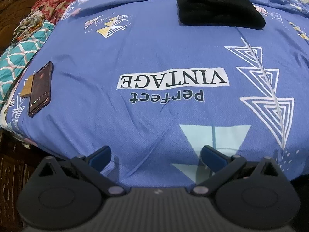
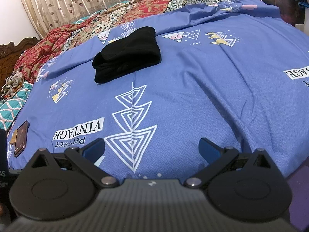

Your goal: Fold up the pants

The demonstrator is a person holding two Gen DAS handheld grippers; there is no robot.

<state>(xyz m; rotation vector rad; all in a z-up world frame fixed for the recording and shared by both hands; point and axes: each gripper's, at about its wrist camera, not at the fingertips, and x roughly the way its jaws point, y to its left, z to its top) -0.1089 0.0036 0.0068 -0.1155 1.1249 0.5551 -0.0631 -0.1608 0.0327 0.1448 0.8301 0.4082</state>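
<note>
I have my left tool (image 1: 156, 155) spread wide and holding nothing, hovering low over the near edge of the bed (image 1: 154, 48), and my right tool (image 2: 151, 147) is equally agape and empty above the same blue printed sheet. Ahead of both tools the black pants (image 2: 126, 55) lie as 1 folded bundle on the bed, well apart from either, up and right of the left tool (image 1: 218, 6) and up and slightly left of the right. Far off to the left of both tools a phone (image 1: 40, 89) rests face up near the bed's edge.
</note>
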